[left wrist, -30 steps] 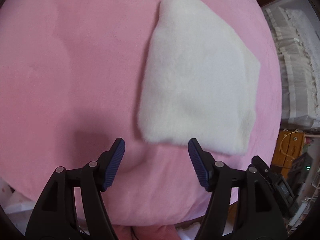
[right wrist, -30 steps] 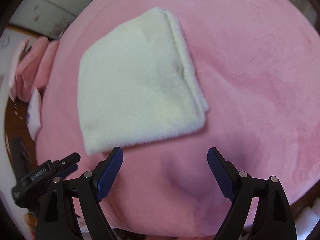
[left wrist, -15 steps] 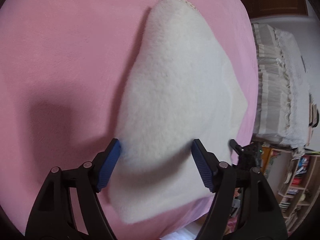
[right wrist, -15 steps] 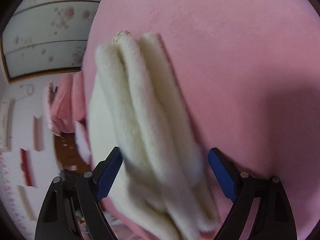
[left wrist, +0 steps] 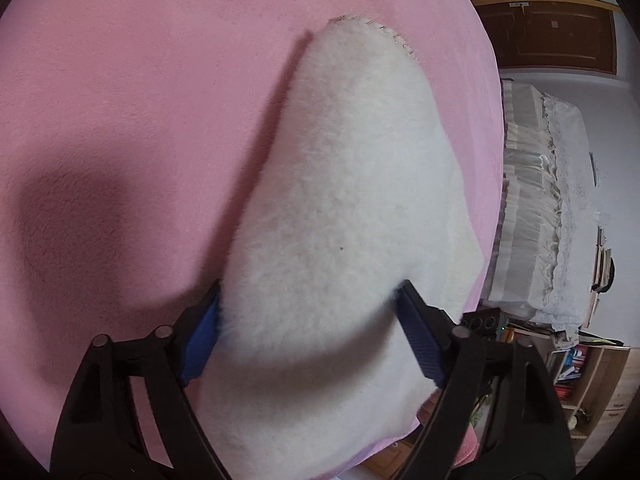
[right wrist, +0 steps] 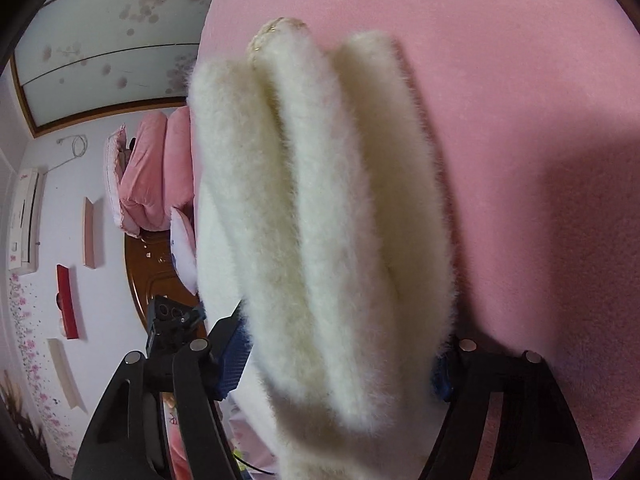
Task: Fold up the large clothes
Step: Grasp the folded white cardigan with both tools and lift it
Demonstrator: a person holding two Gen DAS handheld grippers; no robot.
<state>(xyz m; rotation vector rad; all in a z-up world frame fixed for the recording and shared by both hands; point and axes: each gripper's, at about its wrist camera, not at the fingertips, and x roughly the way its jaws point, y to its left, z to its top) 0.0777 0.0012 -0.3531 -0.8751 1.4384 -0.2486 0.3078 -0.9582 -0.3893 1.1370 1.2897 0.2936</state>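
the folded white fluffy fleece garment [left wrist: 340,216] lies on the pink plush bed cover [left wrist: 132,92], near its edge. the left gripper [left wrist: 310,320] straddles one end of the bundle: its blue-padded fingers [left wrist: 200,332] stand spread, having just widened, and the pile brushes both pads without any visible squeeze. the right gripper [right wrist: 340,356] straddles the stacked, rolled edges of the same garment [right wrist: 320,208]; its fingers [right wrist: 232,356] have just been narrowing, and whether the pads press the fleece cannot be told. pink pillows [right wrist: 152,168] lie beyond.
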